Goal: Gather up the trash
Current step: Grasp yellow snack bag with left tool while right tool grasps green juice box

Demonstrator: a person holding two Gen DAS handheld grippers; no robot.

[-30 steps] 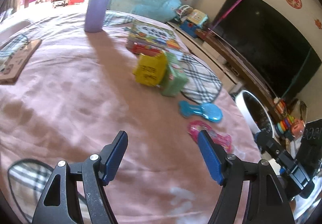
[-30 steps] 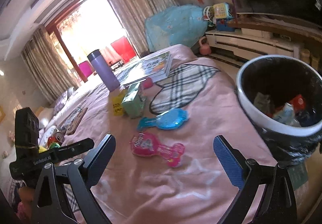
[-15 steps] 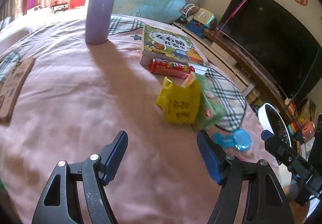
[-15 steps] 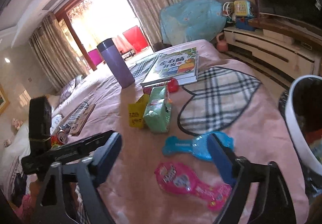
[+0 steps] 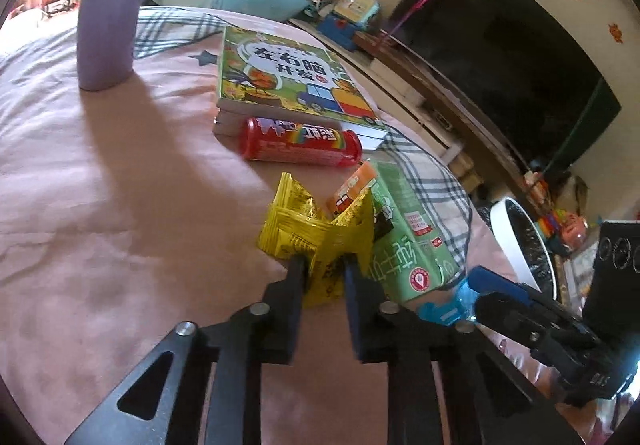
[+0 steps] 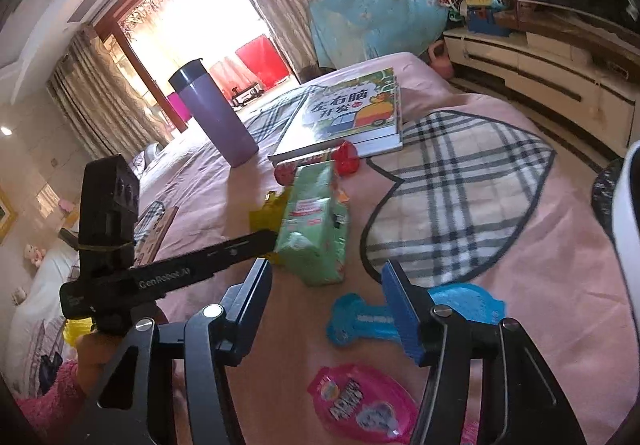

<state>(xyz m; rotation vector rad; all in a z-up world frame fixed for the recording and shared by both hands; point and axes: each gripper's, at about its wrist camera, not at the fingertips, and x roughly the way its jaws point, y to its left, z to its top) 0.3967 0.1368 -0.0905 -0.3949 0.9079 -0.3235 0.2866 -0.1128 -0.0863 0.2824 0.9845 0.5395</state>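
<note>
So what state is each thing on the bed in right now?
Left gripper: closing on the yellow wrapper.
Yellow wrapper: crumpled, pinched.
Right gripper: closing, nothing between.
Green carton: lying on its side.
Red tube: lying flat.
Purple flask: upright, capped.
Book: closed.

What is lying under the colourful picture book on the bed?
Under the picture book lie more flat books, only their edges showing; their covers are hidden. They rest on the pink bedcover.
</note>
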